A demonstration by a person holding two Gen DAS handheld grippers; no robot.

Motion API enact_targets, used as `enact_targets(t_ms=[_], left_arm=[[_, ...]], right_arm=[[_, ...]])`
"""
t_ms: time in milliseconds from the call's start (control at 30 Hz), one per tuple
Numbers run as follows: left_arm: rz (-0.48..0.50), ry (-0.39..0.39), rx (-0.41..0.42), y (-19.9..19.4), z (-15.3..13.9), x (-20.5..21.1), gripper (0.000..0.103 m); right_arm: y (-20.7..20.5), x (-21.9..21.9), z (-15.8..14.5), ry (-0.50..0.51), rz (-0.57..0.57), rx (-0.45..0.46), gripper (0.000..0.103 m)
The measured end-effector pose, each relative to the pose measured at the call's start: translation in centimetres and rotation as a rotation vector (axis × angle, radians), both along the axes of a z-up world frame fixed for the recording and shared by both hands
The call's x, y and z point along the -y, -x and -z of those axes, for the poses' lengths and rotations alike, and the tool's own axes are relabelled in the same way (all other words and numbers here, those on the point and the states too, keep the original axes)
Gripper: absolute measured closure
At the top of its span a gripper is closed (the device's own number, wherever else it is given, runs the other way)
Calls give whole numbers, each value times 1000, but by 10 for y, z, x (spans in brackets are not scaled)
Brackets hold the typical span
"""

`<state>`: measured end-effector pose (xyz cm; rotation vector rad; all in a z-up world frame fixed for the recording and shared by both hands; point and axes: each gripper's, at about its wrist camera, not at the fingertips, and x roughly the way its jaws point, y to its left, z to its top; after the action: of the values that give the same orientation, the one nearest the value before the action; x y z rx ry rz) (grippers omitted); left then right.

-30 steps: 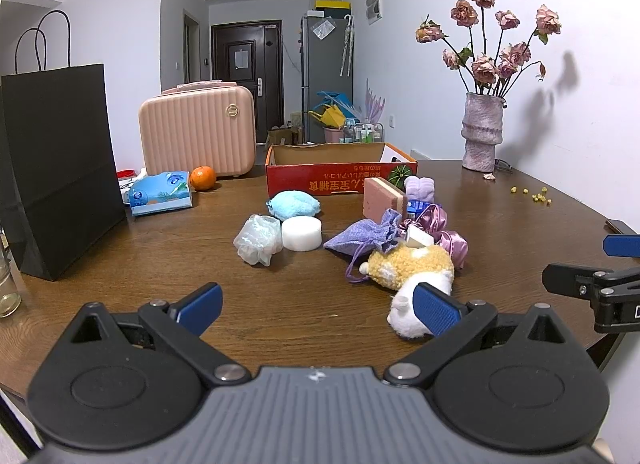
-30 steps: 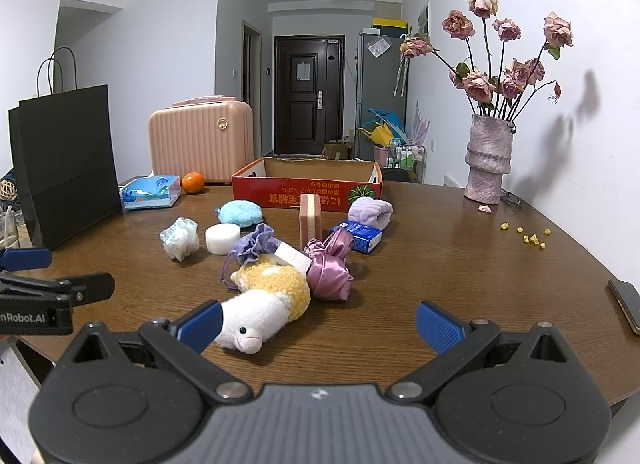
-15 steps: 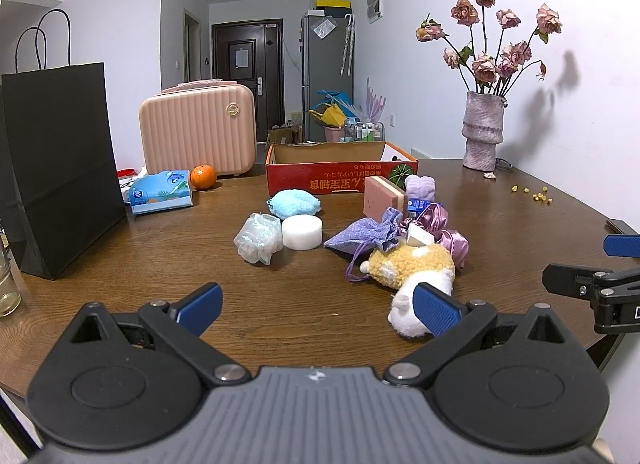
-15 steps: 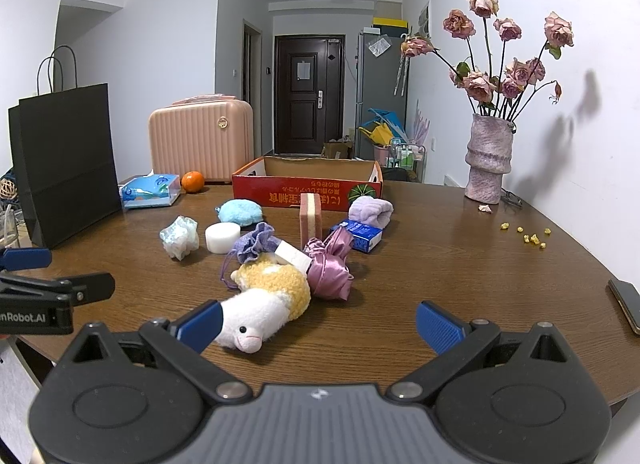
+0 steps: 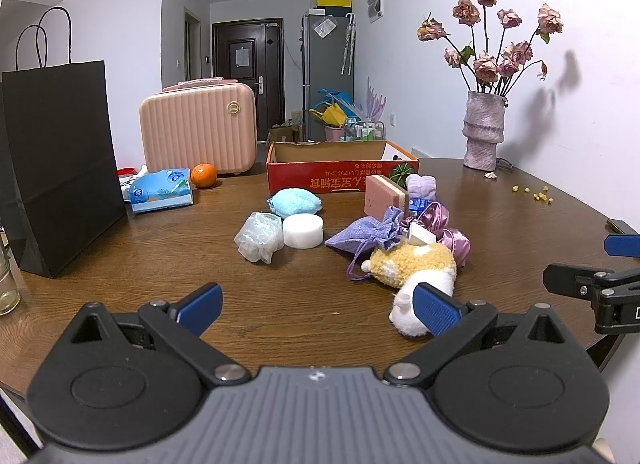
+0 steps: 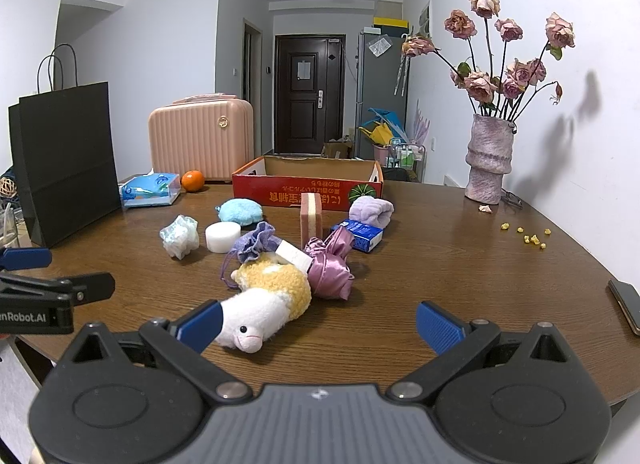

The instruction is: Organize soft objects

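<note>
Two grippers hover low over the near edge of a round wooden table [image 5: 168, 260], each with its blue-padded jaws spread wide and nothing held. Left gripper [image 5: 316, 306]: the plush toy [image 5: 416, 268] lies ahead and to the right, its white head partly behind the right fingertip [image 5: 434, 308]. Right gripper [image 6: 320, 324]: the same plush toy [image 6: 268, 300] lies just ahead, its head beside the left fingertip [image 6: 200, 324], not between the pads. Soft items cluster behind the toy: a lilac drawstring pouch [image 6: 256, 242] and a pink satin bag [image 6: 330, 270] touching it, a pink sponge [image 6: 311, 214] standing upright, a lilac rolled cloth [image 6: 370, 212], a blue carton [image 6: 360, 234], a white foam disc [image 6: 223, 236], a blue puff [image 6: 239, 211] and a pale mesh ball [image 6: 180, 236]. Farther back, a red cardboard box [image 6: 308, 192] stands open; its interior is not visible. A black paper bag [image 5: 60, 160] stands at left, contents hidden. A vase [image 6: 489, 158] holds dried roses.
</note>
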<state>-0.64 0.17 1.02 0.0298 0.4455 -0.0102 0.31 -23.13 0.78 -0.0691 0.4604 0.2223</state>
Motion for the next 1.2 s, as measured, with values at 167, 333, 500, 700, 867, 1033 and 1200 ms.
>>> enact_targets(t_ms=[167,333,500,700,867,1033,1200], left_arm=[[1,0,0,0,0,0,0],[1,0,0,0,0,0,0],[1,3,3,-1,2,-1,0],[1,6,-3,-3,4,-1,0],[0,10,-8,-6,5,-3,0],[1,10,-15,-10,6,-4,0],[-4,12,-31,-19,9,-8,0]], right_arm=[[0,-1,0,1,0,0,0],[1,-1,0,2,1,-1,0],[0,-2,3,7,-3,-2,0],[-3,-4,3,16,-8,-6,0],[-7,-7,3,23,-10,-12,0],[-12,-9,5,26,-9,-19,0],[-21,-13,8,27,-12,-34,0]])
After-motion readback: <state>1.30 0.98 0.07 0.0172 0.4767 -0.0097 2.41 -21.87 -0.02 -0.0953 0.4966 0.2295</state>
